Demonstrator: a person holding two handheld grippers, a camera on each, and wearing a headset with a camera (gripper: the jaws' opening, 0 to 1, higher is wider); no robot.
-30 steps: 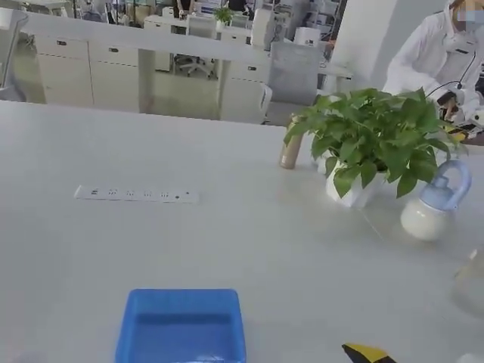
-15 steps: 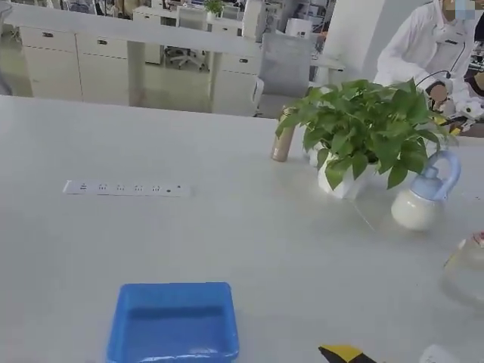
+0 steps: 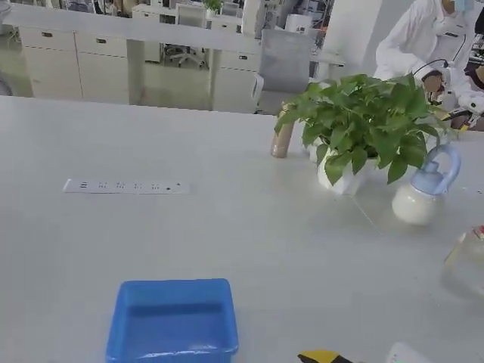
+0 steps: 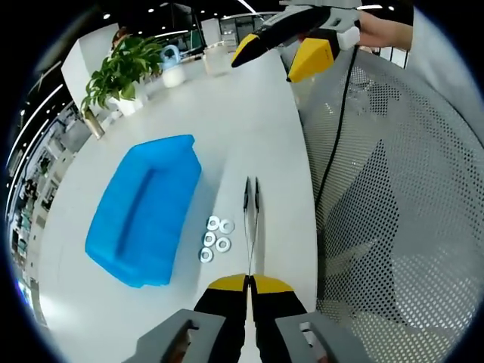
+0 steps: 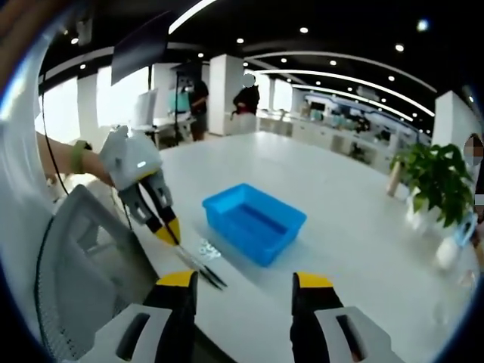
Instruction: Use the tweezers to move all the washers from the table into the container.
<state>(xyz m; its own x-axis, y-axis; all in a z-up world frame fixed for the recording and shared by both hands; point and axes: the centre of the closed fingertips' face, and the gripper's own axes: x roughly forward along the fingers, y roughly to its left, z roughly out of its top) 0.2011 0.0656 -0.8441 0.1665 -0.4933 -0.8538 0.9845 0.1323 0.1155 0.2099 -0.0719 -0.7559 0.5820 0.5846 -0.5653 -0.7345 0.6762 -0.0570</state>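
Washers [image 4: 214,236], left gripper view: four, in a tight cluster flat on the table [image 4: 257,113], between the container [image 4: 144,208] and the tweezers [image 4: 250,219]. Just left of the tweezer shaft, roughly halfway along it, so behind the tips rather than ahead of them. Left gripper [image 4: 249,283] clamped on the tweezer handle end. Tweezer long axis straight out along the jaws, tips nearly together, nothing caught in them. Height of tips above the table: cannot tell. Right gripper [image 4: 265,68] at the far end of this view, jaws spread, holding nothing, well apart from the cluster. Mesh chair back [image 4: 386,197] off the table edge.

Right gripper view: own jaws wide apart, nothing between. Left gripper in from the left, tweezers angled down to the near table edge, washers beside the shaft on the container side, container just beyond.

Head view: container near the bottom, interior apparently bare. Yellow tip of a gripper [image 3: 321,356] at the bottom edge, side unclear. Plant [image 3: 363,128] well away.

Judgement: left side nearer and holding the tool. Next move likely needs tips drawn back and swung sideways onto the cluster. Thin flat washers, probably an edge pinch.
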